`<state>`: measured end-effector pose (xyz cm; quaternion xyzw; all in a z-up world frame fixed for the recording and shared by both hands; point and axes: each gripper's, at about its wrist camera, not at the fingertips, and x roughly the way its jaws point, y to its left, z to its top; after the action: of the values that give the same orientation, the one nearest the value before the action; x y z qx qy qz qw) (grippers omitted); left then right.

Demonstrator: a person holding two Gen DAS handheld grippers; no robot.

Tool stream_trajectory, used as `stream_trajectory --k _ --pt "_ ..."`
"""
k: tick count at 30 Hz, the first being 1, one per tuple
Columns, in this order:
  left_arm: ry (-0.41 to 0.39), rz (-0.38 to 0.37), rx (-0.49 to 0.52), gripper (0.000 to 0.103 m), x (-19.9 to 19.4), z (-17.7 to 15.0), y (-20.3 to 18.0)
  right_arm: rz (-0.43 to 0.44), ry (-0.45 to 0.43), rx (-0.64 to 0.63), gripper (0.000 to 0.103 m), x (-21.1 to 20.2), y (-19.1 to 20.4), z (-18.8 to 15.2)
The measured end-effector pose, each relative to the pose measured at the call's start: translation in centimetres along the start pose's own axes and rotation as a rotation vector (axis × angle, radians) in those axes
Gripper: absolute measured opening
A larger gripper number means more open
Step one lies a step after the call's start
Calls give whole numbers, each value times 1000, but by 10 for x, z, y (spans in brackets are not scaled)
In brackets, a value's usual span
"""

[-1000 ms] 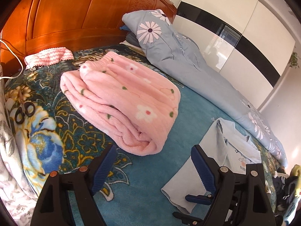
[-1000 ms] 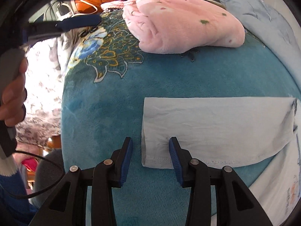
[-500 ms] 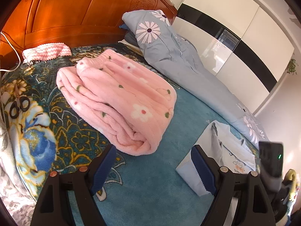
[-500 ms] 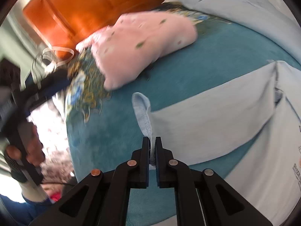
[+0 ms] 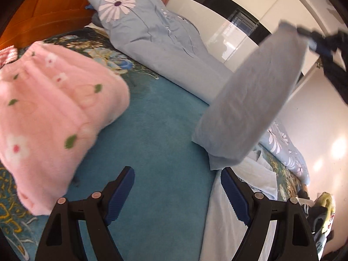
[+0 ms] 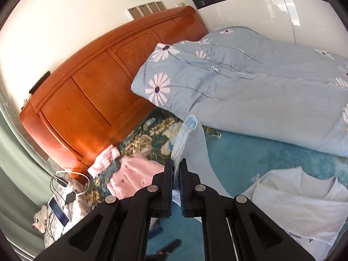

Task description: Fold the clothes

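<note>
A light blue T-shirt [image 6: 300, 198] lies on the teal bedspread [image 5: 156, 130]. My right gripper [image 6: 176, 163] is shut on the shirt's hem [image 6: 184, 134] and holds that end lifted high. In the left wrist view the lifted part of the shirt [image 5: 256, 100] hangs in the air, with the right gripper [image 5: 319, 41] blurred at its top. My left gripper [image 5: 177, 184] is open and empty, low over the bedspread, its right finger beside the shirt's edge [image 5: 219, 217].
A folded pink fleece garment [image 5: 47, 113] lies left of my left gripper. A blue flowered duvet [image 6: 250, 82] is heaped along the far side. A wooden headboard [image 6: 97, 87] stands behind. A phone and cables [image 6: 63, 198] lie at the bed's left edge.
My right gripper has lifted the shirt's hem high off the bed and tilted upward. My left gripper has moved forward and right, closer to the shirt, still open.
</note>
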<state>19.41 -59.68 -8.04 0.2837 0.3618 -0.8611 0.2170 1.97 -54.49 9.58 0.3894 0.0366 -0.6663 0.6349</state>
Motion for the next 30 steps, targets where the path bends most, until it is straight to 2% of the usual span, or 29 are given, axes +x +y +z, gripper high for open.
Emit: stream_trajectory --k 6,12,13,16,20,23,26,28,30 --pt "98 -42 48 84 69 4 -37 -33 -51 -6 5 3 10 36" --pt "166 -3 0 84 133 9 -50 -36 -62 29 5 -6 -11 51" --pt "157 21 -6 84 139 9 -52 -39 -66 34 5 -11 -17 52" --pt "128 161 3 84 153 10 -55 -48 -82 47 5 -28 -38 54" --pt "86 231 -10 84 155 7 -54 -70 -106 53 5 -62 -78 51" --pt "49 269 -33 84 146 5 -49 -96 -139 41 5 -92 -113 37" --pt "36 286 -50 84 138 1 -43 -110 -171 97 5 -119 -167 6" --pt "36 310 -29 84 137 -2 -43 -117 -169 163 5 -130 -210 -23" --pt "49 316 4 84 138 -4 -44 -146 -131 256 5 -128 -256 -59"
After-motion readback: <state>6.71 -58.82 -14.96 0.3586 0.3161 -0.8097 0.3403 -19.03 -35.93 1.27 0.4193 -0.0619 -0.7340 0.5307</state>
